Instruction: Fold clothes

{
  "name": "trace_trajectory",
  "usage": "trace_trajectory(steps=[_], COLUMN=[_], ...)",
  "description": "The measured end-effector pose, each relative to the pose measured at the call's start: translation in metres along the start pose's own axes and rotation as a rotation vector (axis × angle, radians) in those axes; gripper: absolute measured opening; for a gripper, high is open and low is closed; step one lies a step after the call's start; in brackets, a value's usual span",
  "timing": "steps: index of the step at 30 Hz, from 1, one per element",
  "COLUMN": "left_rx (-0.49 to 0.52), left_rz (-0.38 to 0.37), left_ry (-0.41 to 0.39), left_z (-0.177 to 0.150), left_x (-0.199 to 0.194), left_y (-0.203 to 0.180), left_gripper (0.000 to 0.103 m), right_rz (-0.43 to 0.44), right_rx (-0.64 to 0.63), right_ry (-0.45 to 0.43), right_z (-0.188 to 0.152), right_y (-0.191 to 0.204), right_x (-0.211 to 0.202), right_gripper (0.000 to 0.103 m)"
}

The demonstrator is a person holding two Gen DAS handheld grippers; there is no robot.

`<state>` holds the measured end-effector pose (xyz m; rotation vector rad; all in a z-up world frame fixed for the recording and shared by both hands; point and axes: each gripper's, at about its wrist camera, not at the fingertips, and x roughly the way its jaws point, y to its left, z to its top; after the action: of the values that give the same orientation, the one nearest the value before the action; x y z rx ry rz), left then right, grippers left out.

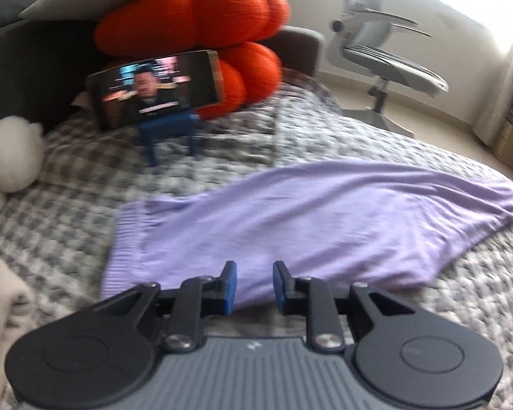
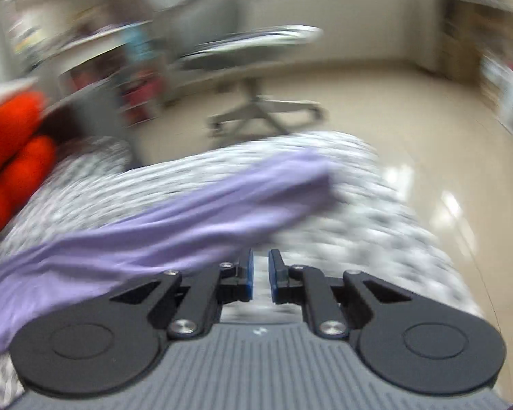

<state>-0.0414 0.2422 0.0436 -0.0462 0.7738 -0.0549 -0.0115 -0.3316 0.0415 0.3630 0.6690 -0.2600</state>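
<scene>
A lilac, soft knit garment (image 1: 290,225) lay spread across the grey-and-white checked bed cover (image 1: 68,225), its ribbed hem toward the left in the left wrist view. The left hand-held gripper (image 1: 254,287) hung just above the garment's near edge, its blue-padded jaws narrowly parted with nothing between them. The right hand-held gripper (image 2: 260,278), seen through heavy blur, showed an even slimmer gap, empty too, beside the garment's right edge. An orange cushion (image 1: 195,27) propped a phone (image 1: 154,89) on a blue stand.
</scene>
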Motion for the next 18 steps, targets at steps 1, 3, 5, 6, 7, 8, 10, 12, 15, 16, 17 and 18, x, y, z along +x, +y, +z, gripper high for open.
trace_trajectory(steps=[1, 3, 5, 6, 7, 8, 10, 12, 15, 16, 17, 18], left_rx=[0.012, 0.048, 0.099, 0.123, 0.144, 0.159, 0.187, 0.229, 0.277, 0.284, 0.279, 0.272], left_rz=[-0.017, -0.051, -0.084, -0.101, -0.121, -0.148, -0.196, -0.219, -0.229, -0.233, -0.236, -0.237], left_ry=[0.003, 0.015, 0.019, 0.019, 0.019, 0.023, 0.029, 0.033, 0.035, 0.036, 0.041, 0.048], left_z=[0.0, 0.0, 0.001, 0.002, 0.002, 0.003, 0.003, 0.004, 0.01, 0.012, 0.014, 0.016], left_x=[0.0, 0.002, 0.004, 0.005, 0.006, 0.007, 0.01, 0.013, 0.02, 0.022, 0.026, 0.03], left_y=[-0.008, -0.025, -0.044, -0.053, -0.062, -0.071, -0.087, -0.104, -0.119, -0.122, -0.123, -0.124], left_gripper=[0.024, 0.025, 0.026, 0.027, 0.027, 0.028, 0.029, 0.03, 0.031, 0.033, 0.033, 0.033], right_rz=[-0.015, -0.029, -0.035, -0.03, -0.018, -0.004, 0.007, 0.006, 0.028, 0.038, 0.041, 0.039], right_rx=[0.044, 0.104, 0.125, 0.123, 0.123, 0.126, 0.107, 0.067, -0.036, -0.084, -0.145, -0.22], right_ry=[-0.001, 0.001, 0.005, 0.008, 0.009, 0.01, 0.009, 0.005, -0.04, -0.049, -0.05, -0.045], right_z=[0.001, 0.005, 0.01, 0.014, 0.019, 0.023, 0.033, 0.044, 0.063, 0.07, 0.077, 0.082], right_y=[-0.014, -0.036, -0.049, -0.052, -0.054, -0.055, -0.053, -0.05, -0.042, -0.039, -0.034, -0.028], right_x=[-0.001, 0.0, 0.005, 0.009, 0.014, 0.021, 0.032, 0.043, 0.047, 0.049, 0.054, 0.058], right_gripper=[0.014, 0.014, 0.014, 0.014, 0.014, 0.014, 0.014, 0.014, 0.015, 0.021, 0.034, 0.039])
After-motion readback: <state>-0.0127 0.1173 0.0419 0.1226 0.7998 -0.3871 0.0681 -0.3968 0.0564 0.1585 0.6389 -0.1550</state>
